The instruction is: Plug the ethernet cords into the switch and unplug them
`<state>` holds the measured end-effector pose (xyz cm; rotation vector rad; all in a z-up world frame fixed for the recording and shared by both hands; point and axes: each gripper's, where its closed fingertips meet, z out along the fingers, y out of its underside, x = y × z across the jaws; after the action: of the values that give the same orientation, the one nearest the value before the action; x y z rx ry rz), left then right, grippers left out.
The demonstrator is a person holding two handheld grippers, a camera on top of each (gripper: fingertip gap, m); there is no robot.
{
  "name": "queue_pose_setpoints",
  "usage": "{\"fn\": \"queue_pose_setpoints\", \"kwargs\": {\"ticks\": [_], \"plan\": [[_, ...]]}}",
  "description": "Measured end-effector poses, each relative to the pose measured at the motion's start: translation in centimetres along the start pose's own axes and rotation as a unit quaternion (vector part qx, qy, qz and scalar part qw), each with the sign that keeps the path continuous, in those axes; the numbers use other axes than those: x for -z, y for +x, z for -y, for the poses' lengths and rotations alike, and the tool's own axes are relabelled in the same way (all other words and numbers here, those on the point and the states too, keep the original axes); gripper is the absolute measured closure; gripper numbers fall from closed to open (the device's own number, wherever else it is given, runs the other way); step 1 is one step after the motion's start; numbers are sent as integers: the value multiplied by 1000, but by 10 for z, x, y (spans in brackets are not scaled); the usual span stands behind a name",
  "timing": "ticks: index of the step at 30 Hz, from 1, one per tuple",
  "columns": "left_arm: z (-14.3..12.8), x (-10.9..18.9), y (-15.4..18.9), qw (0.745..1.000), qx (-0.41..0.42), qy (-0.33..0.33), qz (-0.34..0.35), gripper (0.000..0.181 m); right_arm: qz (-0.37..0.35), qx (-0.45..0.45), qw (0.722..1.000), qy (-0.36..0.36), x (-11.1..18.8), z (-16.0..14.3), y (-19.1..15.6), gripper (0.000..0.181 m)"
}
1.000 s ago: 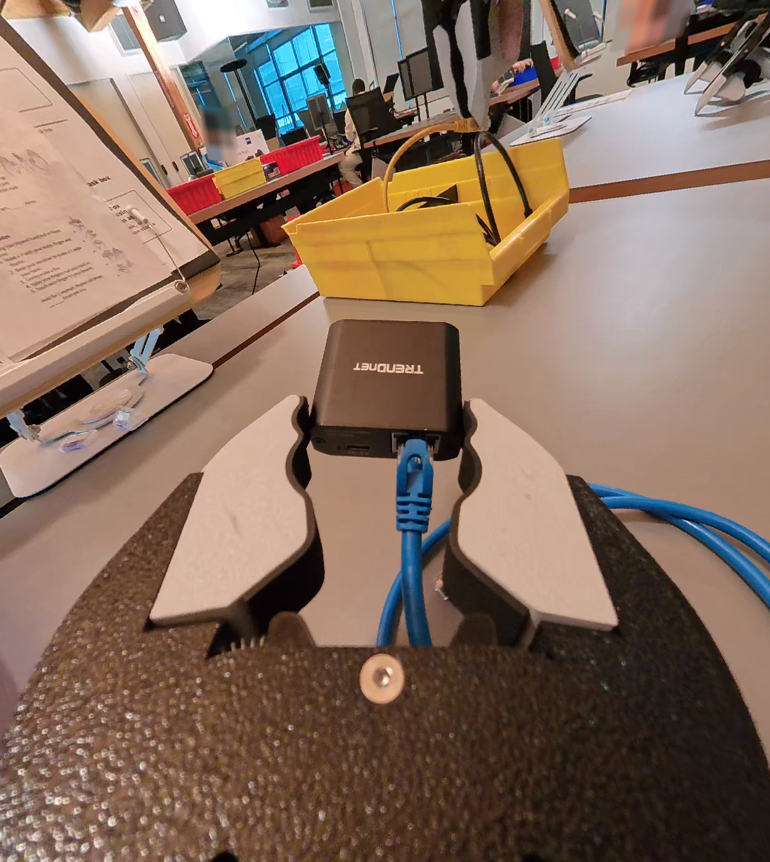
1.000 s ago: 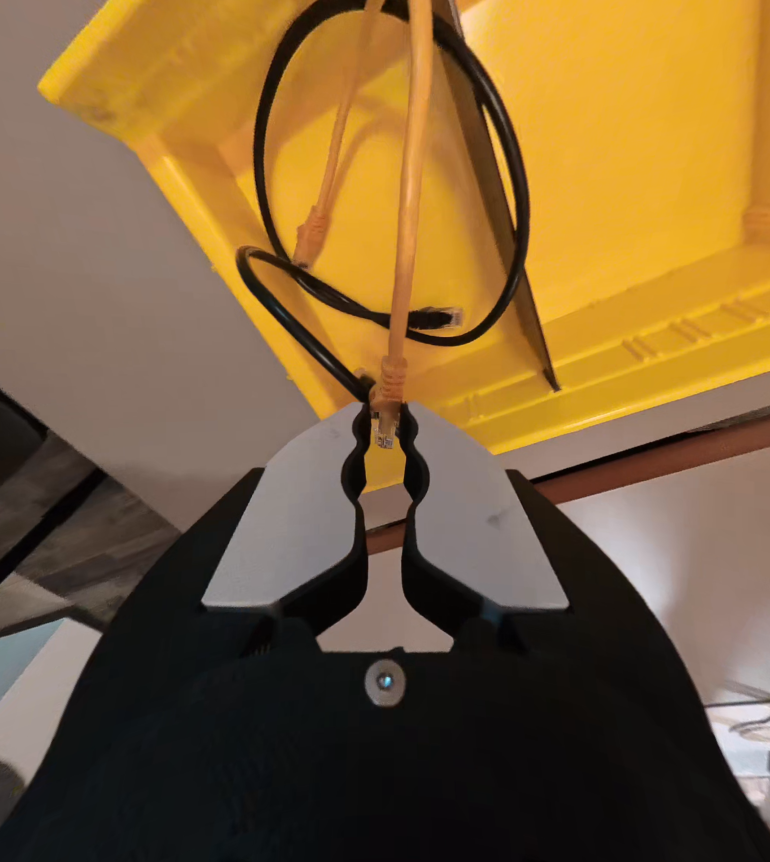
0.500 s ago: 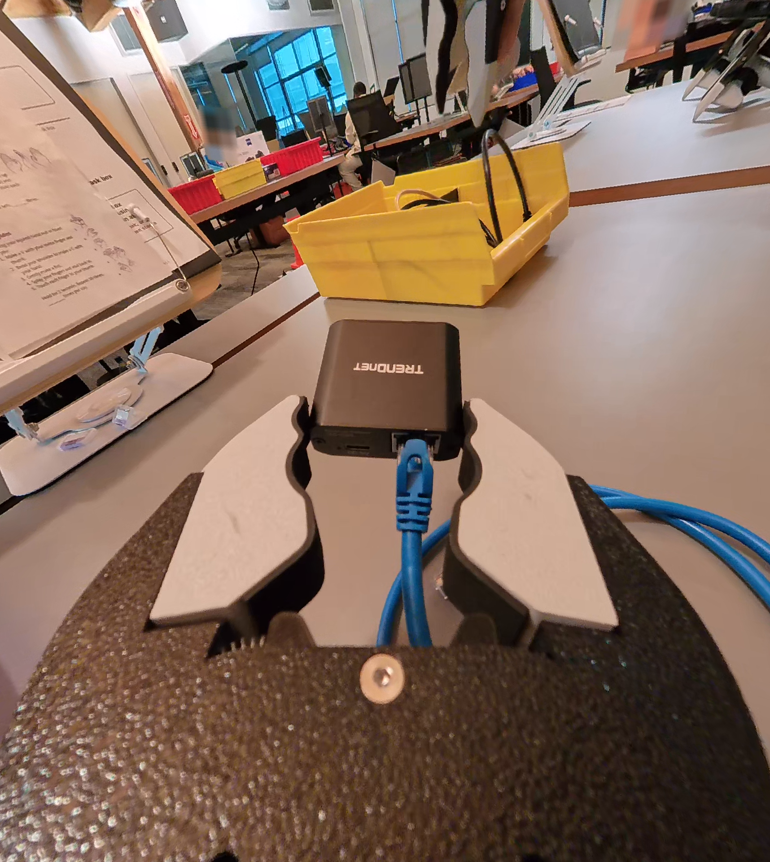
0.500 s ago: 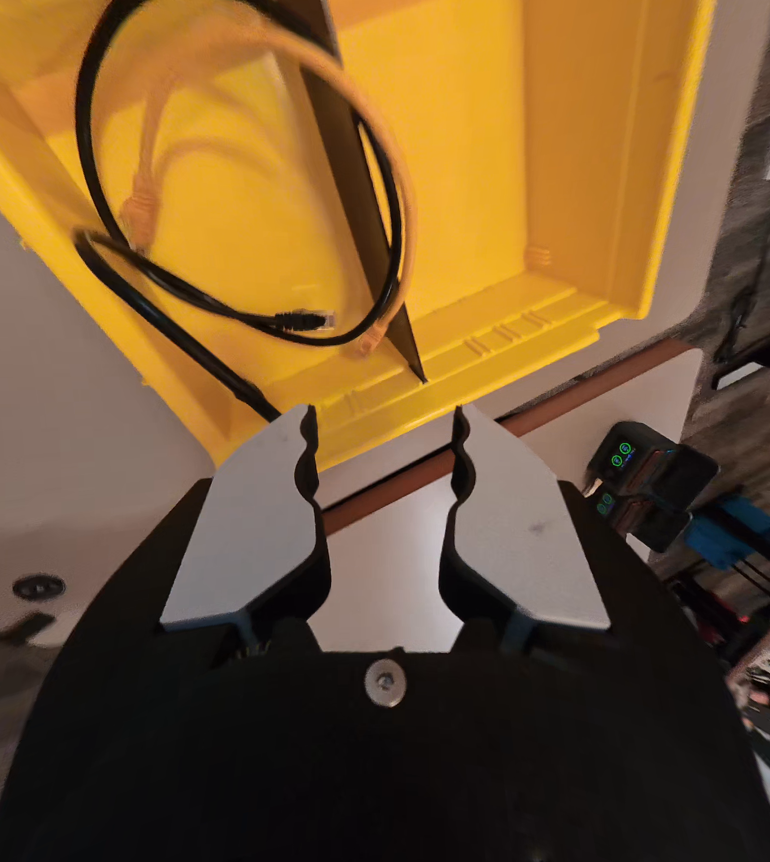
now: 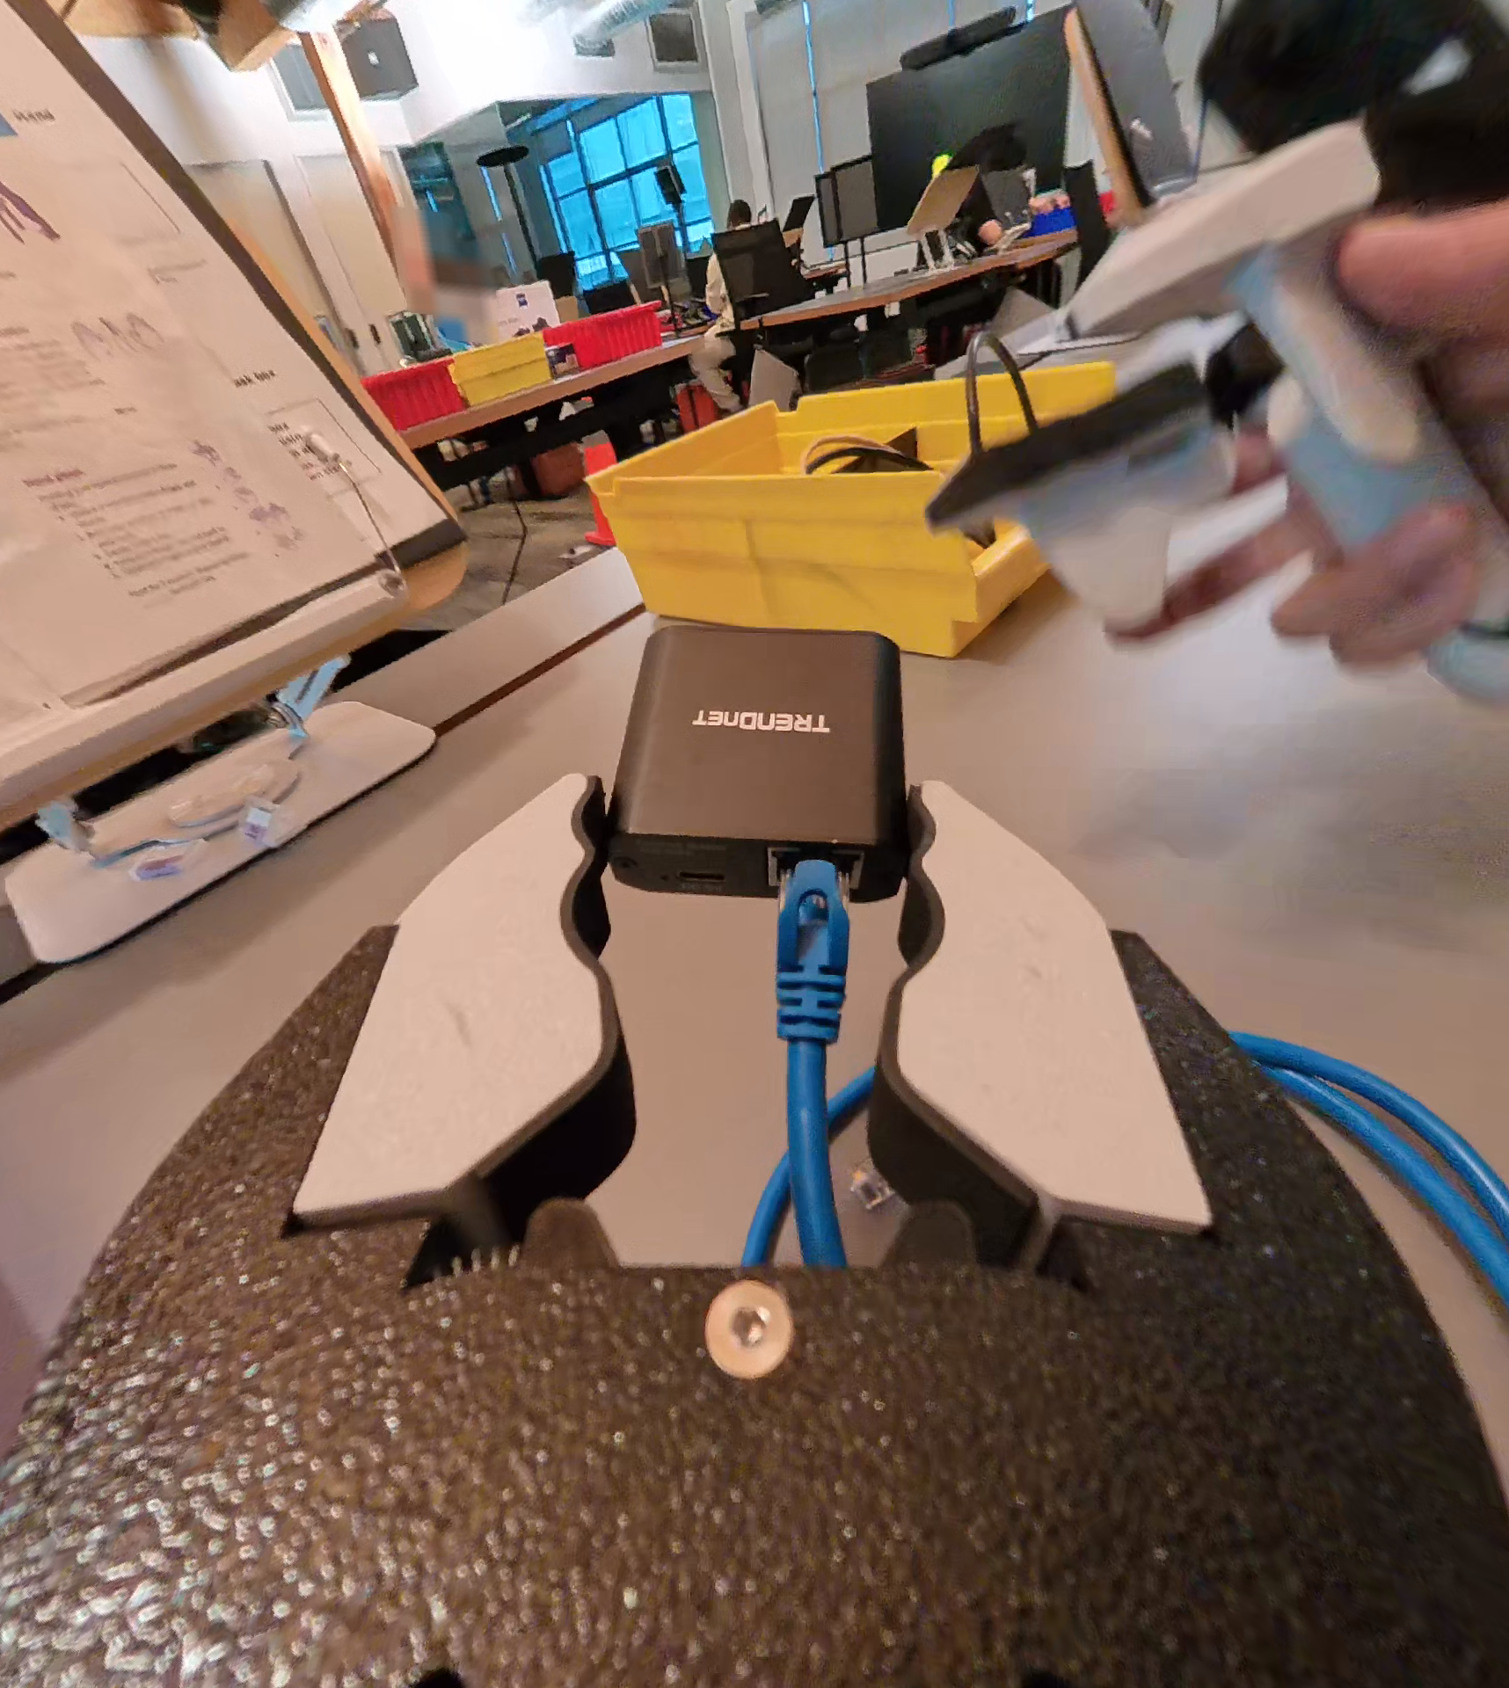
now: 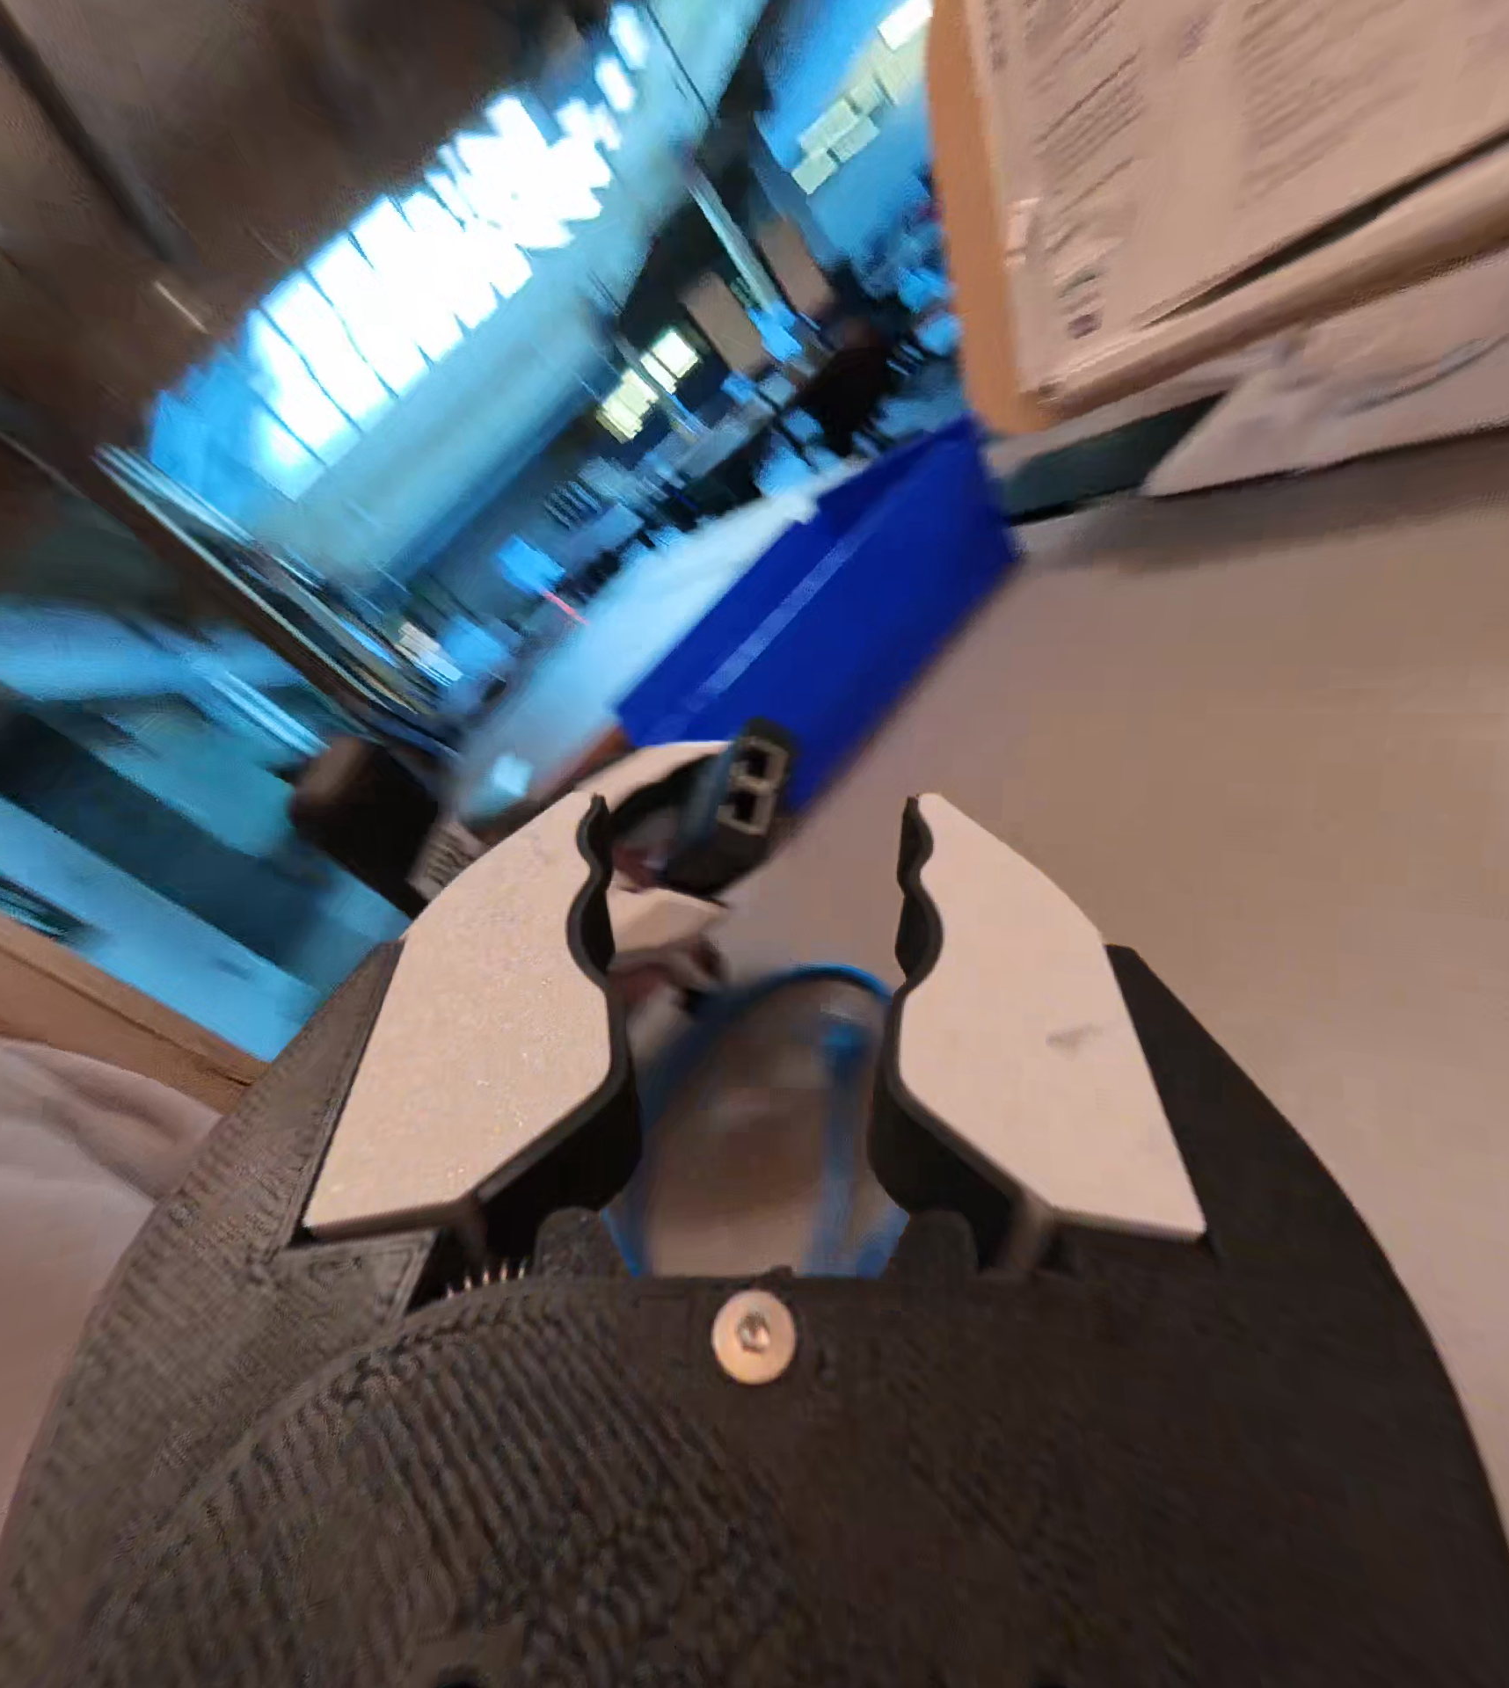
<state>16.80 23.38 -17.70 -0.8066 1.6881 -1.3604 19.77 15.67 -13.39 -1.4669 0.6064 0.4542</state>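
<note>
The black switch [image 5: 755, 758] lies on the grey table. My left gripper [image 5: 755, 817] is shut on its near end, one finger against each side. A blue ethernet cord [image 5: 810, 968] is plugged into the switch's right port and loops back under the gripper and off to the right. My right gripper [image 5: 1007, 411] shows blurred at the upper right, held by a hand, open and empty. In the blurred right wrist view the right gripper [image 6: 753, 813] is open, the switch [image 6: 746, 808] is just beyond its tips, and the blue cord [image 6: 838, 1050] lies below.
A yellow bin [image 5: 806, 548] behind the switch holds a black cord [image 5: 997, 384] and other loose cords. A document stand [image 5: 139, 365] on a white base stands at the left. A blue bin [image 6: 824, 621] sits past the switch in the right wrist view. The tips of one gripper are about 10 centimeters away from the tips of the other.
My right gripper let go of the orange cord over the yellow bin, opened, and swung away from the bin toward the switch. My left gripper and the switch stayed still.
</note>
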Motion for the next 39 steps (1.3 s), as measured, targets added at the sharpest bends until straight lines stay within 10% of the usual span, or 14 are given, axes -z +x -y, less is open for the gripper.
{"fn": "queue_pose_setpoints", "kwargs": {"ticks": [6,9,12,15,20,24,27,31,34,39], "plan": [[25,4,4,995,-89,15,50,120,59,-85,994,-43,-65,-53,-15,114],[29,4,8,988,-139,14,58,120,115,-76,990,9,-71,-32,-35,157],[31,8,11,990,-133,26,31,114,143,-56,987,-53,-70,-34,-37,158],[30,21,20,996,-46,5,-78,100,192,-9,968,-158,-57,-37,-45,158],[47,47,32,956,184,-20,-226,137,220,130,893,-370,-37,-64,-61,158],[16,55,52,919,229,-124,-296,127,239,180,864,-405,-46,-68,-73,158],[28,54,55,900,277,-92,-322,158,245,190,849,-428,-51,-77,-73,158],[16,52,41,904,281,-84,-310,158,222,186,871,-397,-64,-74,-64,157],[10,45,9,898,362,-55,-245,158,115,212,929,-280,-77,-39,-41,124],[16,35,-46,838,529,77,-106,158,-38,335,938,-76,-84,-27,-39,112]]}}
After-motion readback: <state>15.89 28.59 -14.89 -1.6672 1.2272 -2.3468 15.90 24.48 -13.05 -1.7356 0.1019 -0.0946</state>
